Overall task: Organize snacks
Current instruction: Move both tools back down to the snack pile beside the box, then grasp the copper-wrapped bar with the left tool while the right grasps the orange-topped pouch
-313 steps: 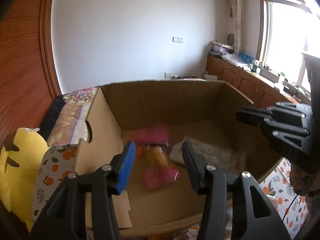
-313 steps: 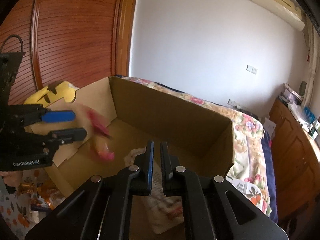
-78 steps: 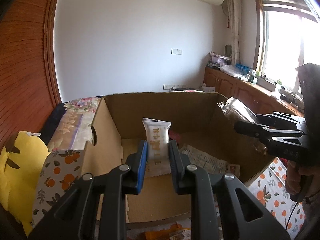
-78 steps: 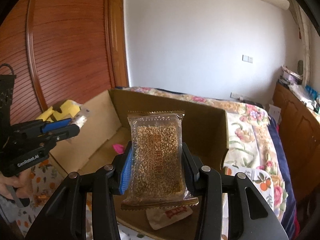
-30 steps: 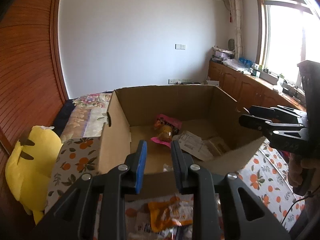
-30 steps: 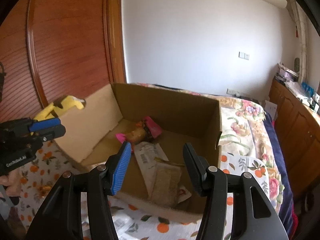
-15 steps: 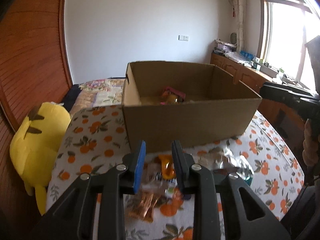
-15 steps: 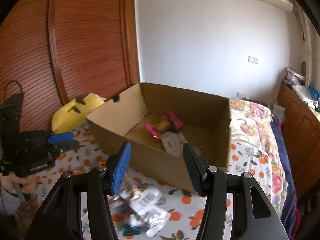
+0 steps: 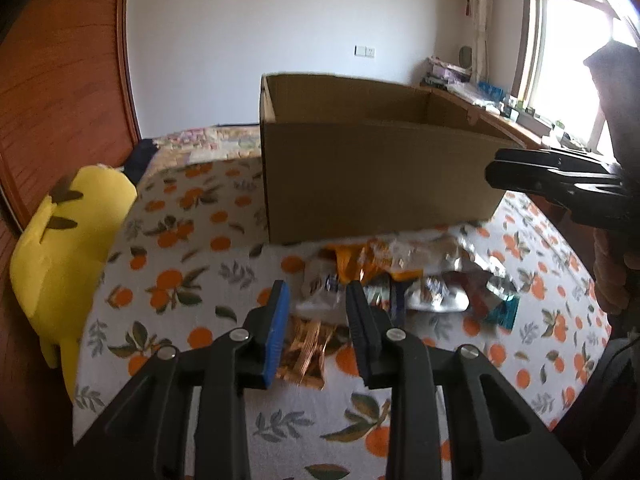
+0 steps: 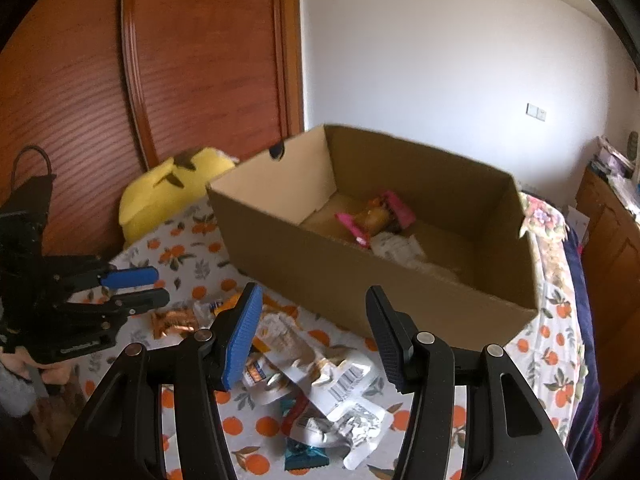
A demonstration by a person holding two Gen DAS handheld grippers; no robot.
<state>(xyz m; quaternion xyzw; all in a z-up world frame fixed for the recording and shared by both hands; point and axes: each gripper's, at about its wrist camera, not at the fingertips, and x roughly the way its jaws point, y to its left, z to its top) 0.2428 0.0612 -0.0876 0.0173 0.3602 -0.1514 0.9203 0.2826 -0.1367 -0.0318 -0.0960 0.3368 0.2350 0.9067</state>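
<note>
An open cardboard box stands on a table with an orange-print cloth. Inside it lie a pink-wrapped snack and pale packets. A pile of loose snack packets lies in front of the box. My left gripper hovers over a copper-coloured wrapper at the pile's left end; its jaws are opening, with nothing between them. My right gripper is open and empty above the pile's middle.
A yellow plush toy lies at the table's left edge, against a wooden wardrobe. A teal packet lies at the pile's near right. A flowered bed runs behind the box. A cluttered sideboard stands under the window.
Both grippers have drawn back from over the box and sunk toward the table. The packets they held earlier are gone from their jaws. The left jaws have widened slightly.
</note>
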